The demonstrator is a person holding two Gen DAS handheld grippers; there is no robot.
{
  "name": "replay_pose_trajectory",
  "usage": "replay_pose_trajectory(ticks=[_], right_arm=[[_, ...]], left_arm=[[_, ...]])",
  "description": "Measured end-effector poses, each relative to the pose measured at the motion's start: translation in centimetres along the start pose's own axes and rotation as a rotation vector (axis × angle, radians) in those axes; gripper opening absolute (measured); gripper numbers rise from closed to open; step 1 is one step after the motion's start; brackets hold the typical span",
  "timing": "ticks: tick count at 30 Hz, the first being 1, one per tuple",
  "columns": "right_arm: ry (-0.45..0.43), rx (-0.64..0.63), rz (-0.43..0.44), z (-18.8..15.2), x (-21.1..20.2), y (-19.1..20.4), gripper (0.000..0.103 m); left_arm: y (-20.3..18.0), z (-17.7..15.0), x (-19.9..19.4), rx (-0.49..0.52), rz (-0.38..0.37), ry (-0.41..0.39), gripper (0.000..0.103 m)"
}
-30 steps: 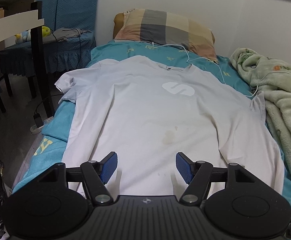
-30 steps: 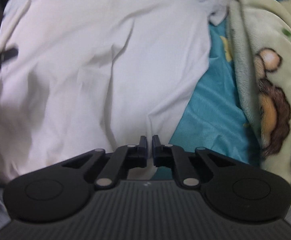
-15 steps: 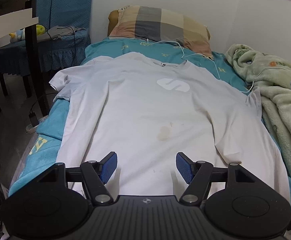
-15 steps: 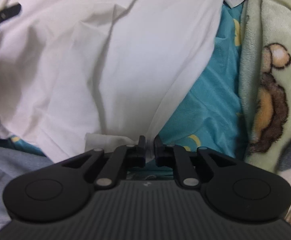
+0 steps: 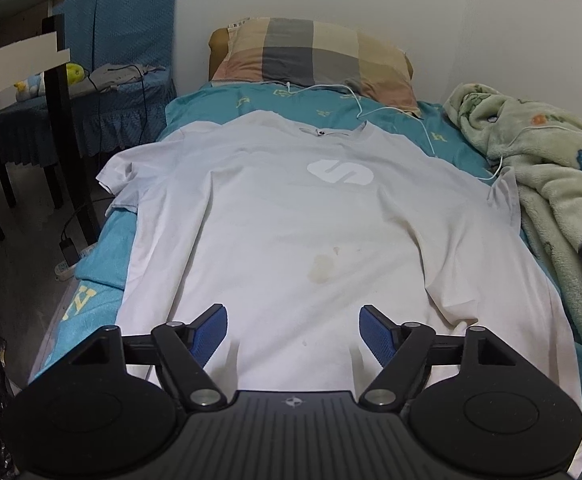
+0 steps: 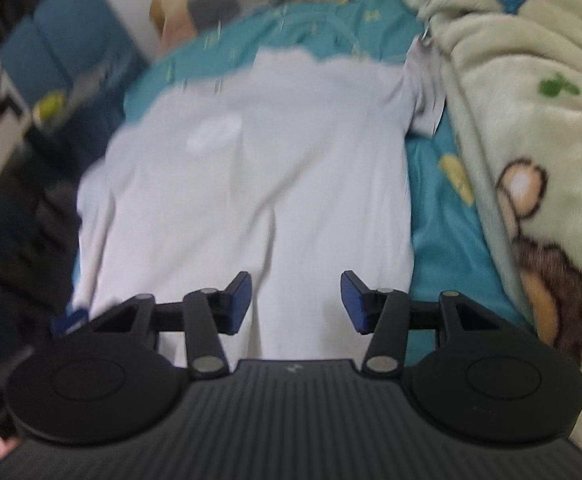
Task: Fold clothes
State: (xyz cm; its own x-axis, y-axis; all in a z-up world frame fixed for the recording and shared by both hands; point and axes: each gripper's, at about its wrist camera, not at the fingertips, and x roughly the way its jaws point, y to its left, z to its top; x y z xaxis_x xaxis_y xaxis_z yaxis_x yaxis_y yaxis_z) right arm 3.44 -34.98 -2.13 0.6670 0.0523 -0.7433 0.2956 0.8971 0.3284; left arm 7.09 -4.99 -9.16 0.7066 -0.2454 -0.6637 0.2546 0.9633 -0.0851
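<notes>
The shirt (image 5: 291, 216) lies spread face up across the middle of the frame on the teal sheet (image 5: 103, 248), collar toward the pillow (image 5: 315, 56) at top, hem at the bottom beneath my tools. My left gripper (image 5: 293, 332) hovers over the hem, jaws opening, nothing between them. My right gripper (image 6: 295, 298) is also opening and empty, above the shirt's lower right part; that view is blurred.

Judgement: the spreading looks done and the first fold is due. I should pinch both layers at one side edge, lift low, and carry it across evenly.

Material: thin, limp white knit with shallow creases, a pale logo (image 5: 341, 172) and a yellowish stain (image 5: 323, 272). The fleece blanket (image 5: 551, 184) crowds the right sleeve.
</notes>
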Motion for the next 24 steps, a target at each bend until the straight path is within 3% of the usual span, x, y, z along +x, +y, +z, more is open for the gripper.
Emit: replay_pose_trajectory(ticks=[3, 8, 15, 17, 18, 19, 24], right_arm=[[-0.104, 0.067, 0.026, 1.2, 0.9, -1.6, 0.052], [-0.188, 0.218, 0.06, 3.8, 3.8, -4.5, 0.052], [-0.152, 0.272, 0.081, 7.3, 8.6, -7.5, 0.054], [-0.131, 0.334, 0.093, 7.9, 10.2, -8.8, 0.06], [-0.123, 0.372, 0.094, 8.2, 11.0, -9.5, 0.072], [-0.12, 0.411, 0.095, 8.5, 11.8, -10.1, 0.077], [-0.114, 0.602, 0.078, 9.7, 15.2, -12.6, 0.08]], left_arm=[[-0.2, 0.1, -0.3, -0.015, -0.001, -0.004, 0.078], [-1.1, 0.1, -0.6, 0.003, -0.003, -0.012, 0.082], [-1.9, 0.5, 0.1, -0.033, -0.026, 0.008, 0.088], [-1.8, 0.6, 0.3, -0.053, -0.037, 0.011, 0.089], [-1.7, 0.7, 0.5, -0.061, -0.042, 0.014, 0.089], [-1.7, 0.7, 0.6, -0.071, -0.044, 0.017, 0.089], [-0.5, 1.3, 1.4, -0.149, -0.064, 0.036, 0.09]])
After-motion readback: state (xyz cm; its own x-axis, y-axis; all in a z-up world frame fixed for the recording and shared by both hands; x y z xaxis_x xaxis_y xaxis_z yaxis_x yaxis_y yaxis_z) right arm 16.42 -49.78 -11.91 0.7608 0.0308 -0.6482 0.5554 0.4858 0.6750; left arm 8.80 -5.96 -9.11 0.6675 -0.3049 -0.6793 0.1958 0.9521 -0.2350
